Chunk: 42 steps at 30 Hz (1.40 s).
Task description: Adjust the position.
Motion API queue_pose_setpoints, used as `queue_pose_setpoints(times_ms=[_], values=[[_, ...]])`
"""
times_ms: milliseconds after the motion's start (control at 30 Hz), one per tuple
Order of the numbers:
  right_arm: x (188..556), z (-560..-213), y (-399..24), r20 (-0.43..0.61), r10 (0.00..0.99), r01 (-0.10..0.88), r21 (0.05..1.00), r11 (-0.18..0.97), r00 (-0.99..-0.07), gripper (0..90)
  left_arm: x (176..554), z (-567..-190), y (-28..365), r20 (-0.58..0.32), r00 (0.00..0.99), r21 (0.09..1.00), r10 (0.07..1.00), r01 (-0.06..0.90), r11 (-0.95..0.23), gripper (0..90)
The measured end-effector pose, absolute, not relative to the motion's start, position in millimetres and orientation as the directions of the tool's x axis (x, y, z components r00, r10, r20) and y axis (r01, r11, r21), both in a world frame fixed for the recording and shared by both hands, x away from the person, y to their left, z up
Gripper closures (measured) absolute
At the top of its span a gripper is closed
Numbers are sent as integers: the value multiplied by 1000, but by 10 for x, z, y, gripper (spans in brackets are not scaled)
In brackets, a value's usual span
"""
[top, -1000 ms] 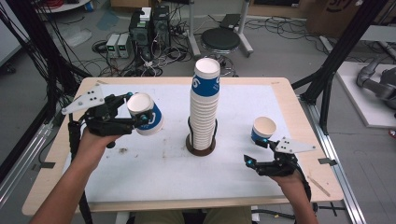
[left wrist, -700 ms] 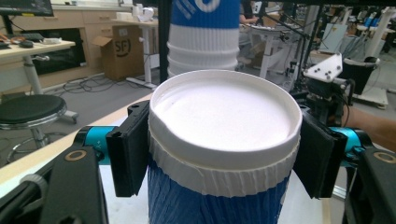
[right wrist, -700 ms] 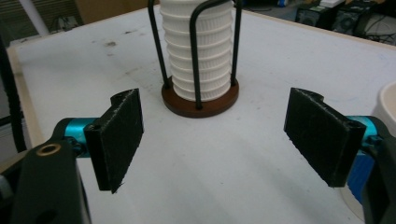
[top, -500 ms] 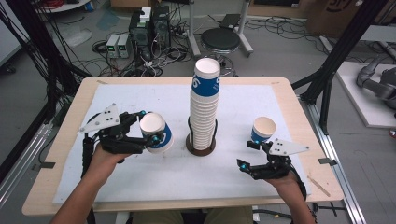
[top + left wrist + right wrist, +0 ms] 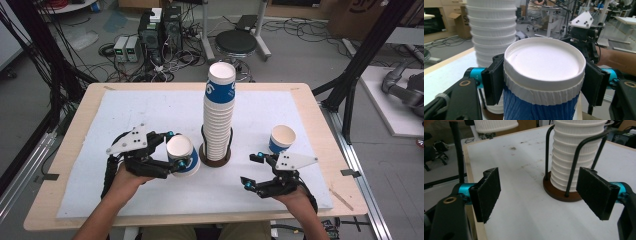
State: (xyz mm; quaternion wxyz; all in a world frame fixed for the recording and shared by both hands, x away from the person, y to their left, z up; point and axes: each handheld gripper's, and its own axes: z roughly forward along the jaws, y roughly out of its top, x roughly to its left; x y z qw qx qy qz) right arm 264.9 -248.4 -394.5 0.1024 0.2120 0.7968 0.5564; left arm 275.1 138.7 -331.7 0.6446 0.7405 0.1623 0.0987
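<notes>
Left tool (image 5: 174, 150) around empty cup (image 5: 182, 154)

A cup stack (image 5: 218, 112) stands mid-table, one cup (image 5: 183, 154) just left, another cup (image 5: 281, 138) well right.

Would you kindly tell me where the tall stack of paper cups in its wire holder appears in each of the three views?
High view: the cup stack stands at the table's centre, between the two grippers.
Left gripper view: upper left, behind the held cup.
Right gripper view: upper right, between the jaws.
Shared landmark: the holder's round brown base under the stack.
</notes>
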Motion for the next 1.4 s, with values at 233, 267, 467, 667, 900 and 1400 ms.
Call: queue_pose_setpoints(times_ms=[233, 267, 467, 667, 900, 1400], values=[[2632, -3879, -2348, 69, 397, 191, 942, 277, -915, 201, 2758, -3363, 1220, -64, 944, 985, 324, 111, -128, 296], [2633, -3876, -2330, 68, 393, 188, 942, 278, -917, 201, 2758, -3369, 1200, -64, 947, 985, 316, 110, -129, 296], [2648, -3864, -2236, 69, 366, 178, 945, 274, -928, 201, 2766, -3419, 1089, -70, 959, 984, 275, 112, -141, 296], [2674, -3878, -2131, 72, 327, 172, 942, 289, -942, 201, 2786, -3477, 995, -65, 967, 982, 244, 106, -159, 296], [2728, -3897, -1989, 69, 271, 155, 939, 309, -960, 201, 2808, -3472, 932, -64, 974, 983, 219, 100, -156, 297], [2756, -3914, -1864, 81, 198, 138, 946, 293, -977, 197, 2802, -3495, 752, -68, 986, 982, 151, 93, -167, 301]])
